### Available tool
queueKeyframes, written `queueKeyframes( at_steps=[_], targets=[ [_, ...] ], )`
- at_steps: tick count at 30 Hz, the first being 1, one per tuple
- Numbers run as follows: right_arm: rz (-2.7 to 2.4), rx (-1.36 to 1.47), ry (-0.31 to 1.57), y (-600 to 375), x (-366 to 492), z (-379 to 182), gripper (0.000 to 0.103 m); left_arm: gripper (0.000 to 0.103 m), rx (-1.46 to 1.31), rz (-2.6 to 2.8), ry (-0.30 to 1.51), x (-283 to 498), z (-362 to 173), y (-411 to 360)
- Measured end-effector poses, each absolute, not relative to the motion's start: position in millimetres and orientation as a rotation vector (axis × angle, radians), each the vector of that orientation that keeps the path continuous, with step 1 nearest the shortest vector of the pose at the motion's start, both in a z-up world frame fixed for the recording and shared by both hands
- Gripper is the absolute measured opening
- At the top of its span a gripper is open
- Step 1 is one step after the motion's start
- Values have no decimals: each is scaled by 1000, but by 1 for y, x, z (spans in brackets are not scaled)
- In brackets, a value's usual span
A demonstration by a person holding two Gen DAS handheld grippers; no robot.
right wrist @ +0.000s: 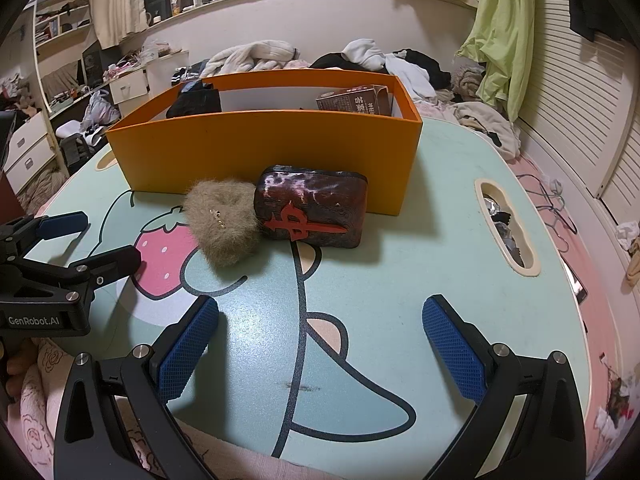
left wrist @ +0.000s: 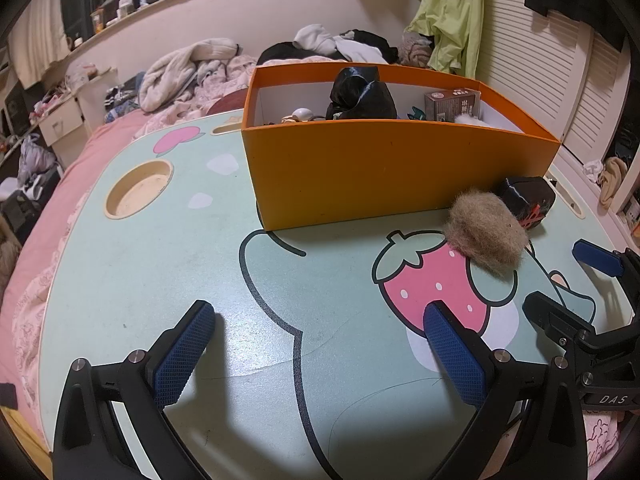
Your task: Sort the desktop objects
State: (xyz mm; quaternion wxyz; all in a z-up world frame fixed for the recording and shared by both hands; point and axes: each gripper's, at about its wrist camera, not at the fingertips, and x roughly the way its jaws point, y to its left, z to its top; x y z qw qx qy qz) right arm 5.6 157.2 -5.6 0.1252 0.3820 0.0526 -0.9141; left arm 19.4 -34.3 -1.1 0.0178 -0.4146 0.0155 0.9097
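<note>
An orange box (left wrist: 380, 168) (right wrist: 256, 148) stands on the mint-green lap table (left wrist: 160, 264) (right wrist: 432, 248), holding a black bag (left wrist: 360, 94), a brown carton (left wrist: 452, 105) (right wrist: 356, 101) and small items. In front of it lie a furry tan pouch (left wrist: 486, 236) (right wrist: 222, 222) and, touching it, a dark pouch with a red emblem (left wrist: 528, 196) (right wrist: 316, 208). My left gripper (left wrist: 320, 328) hovers open over the table, left of the tan pouch. My right gripper (right wrist: 320, 320) is open too, nearer than both pouches. Each gripper shows in the other's view: the right gripper (left wrist: 560, 276), the left gripper (right wrist: 100, 236).
The table has a round cup recess (left wrist: 138, 192) at the left and a slot (right wrist: 506, 226) at the right. It sits on a pink bed with piled clothes (left wrist: 192, 68) (right wrist: 384, 58) behind. Louvred doors (right wrist: 580, 92) line the right side.
</note>
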Motion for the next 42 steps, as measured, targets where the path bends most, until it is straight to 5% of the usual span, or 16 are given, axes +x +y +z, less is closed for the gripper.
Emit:
queueKeyframes(
  at_steps=[34,42],
  targets=[
    [-2659,1109,148,158,8,-5,102,103,-1285,2829,46,20,-2,-34],
    [-2624,999,-112,179,16,4,102,103,-1286,2828,47,21,-3,-34]
  ],
)
